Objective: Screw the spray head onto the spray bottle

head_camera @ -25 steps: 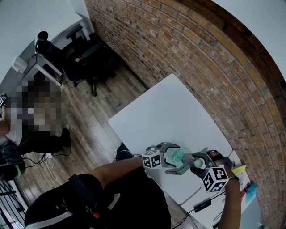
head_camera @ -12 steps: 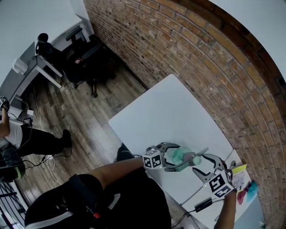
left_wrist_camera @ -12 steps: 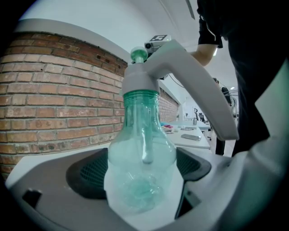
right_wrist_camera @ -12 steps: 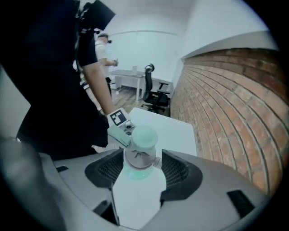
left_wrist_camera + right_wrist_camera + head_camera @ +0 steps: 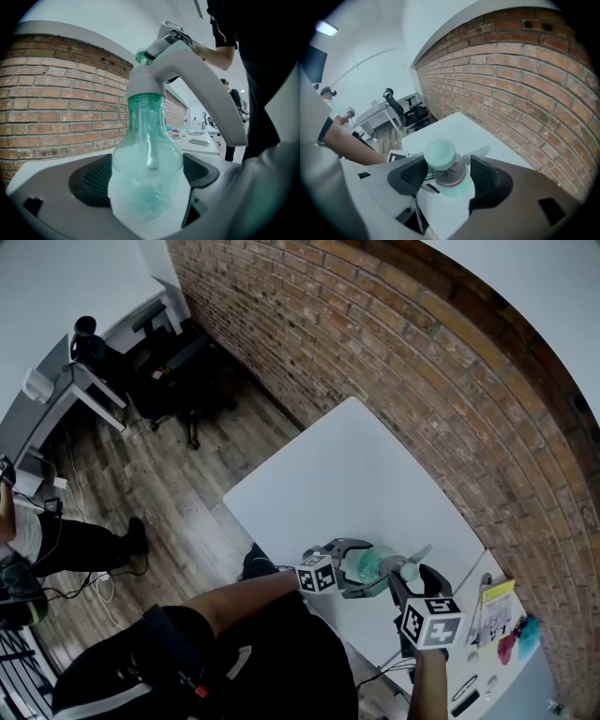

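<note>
A clear green spray bottle (image 5: 367,564) is held over the near edge of the white table (image 5: 347,474). My left gripper (image 5: 378,570) is shut on its body, which stands upright between the jaws in the left gripper view (image 5: 147,154). The white spray head (image 5: 411,568) sits on the neck, its collar (image 5: 140,86) just above the green glass. My right gripper (image 5: 409,577) comes from the near side, marker cube towards me. In the right gripper view its pads close on the ribbed collar under the green cap (image 5: 441,155), with the trigger (image 5: 480,151) pointing away.
A brick wall (image 5: 422,381) runs along the table's far side. A second desk at the lower right holds a yellow sheet (image 5: 497,596), pink and blue items (image 5: 520,638) and a phone (image 5: 464,701). Office chairs (image 5: 178,343) and a person (image 5: 37,540) are across the wooden floor.
The right gripper held the spray head a second ago, then opened and drew off to the right. It has now swung back from the near side and closed on the head. The left gripper kept still.
</note>
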`<action>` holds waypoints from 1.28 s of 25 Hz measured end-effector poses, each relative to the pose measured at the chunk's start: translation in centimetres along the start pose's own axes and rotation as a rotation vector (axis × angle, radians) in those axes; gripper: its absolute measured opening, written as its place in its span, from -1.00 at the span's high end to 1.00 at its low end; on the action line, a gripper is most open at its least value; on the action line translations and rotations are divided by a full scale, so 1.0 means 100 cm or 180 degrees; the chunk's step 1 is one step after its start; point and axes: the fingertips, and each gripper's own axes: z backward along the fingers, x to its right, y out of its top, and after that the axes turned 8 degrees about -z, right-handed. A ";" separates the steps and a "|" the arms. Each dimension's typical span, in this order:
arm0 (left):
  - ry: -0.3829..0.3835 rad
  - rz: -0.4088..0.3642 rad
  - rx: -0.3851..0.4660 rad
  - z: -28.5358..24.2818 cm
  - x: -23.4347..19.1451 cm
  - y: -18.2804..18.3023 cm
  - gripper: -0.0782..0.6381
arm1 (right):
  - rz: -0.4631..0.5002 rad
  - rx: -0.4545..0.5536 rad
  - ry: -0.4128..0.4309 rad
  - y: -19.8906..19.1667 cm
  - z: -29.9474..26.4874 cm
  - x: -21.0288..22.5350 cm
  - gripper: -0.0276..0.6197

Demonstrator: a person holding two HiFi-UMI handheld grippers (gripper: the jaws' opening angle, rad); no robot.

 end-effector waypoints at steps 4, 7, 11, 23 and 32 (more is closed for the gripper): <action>-0.0005 -0.0004 -0.0003 -0.001 0.000 -0.001 -0.54 | -0.0383 0.0035 -0.0098 -0.001 -0.010 -0.001 0.09; -0.0002 0.0003 -0.0003 -0.002 0.000 -0.001 -0.54 | -0.0388 0.0041 -0.0151 0.001 -0.014 0.002 0.09; 0.0001 -0.0004 0.0000 -0.003 0.000 0.000 -0.54 | -0.0302 0.0054 -0.0226 0.001 -0.016 0.006 0.09; 0.0019 0.0046 0.0148 0.002 -0.004 0.009 -0.53 | 0.0679 -0.0127 0.0172 0.002 -0.018 -0.006 0.10; -0.0020 0.0035 0.0174 -0.001 -0.003 0.018 -0.53 | 0.2098 -0.0369 0.0852 -0.009 -0.016 -0.021 0.10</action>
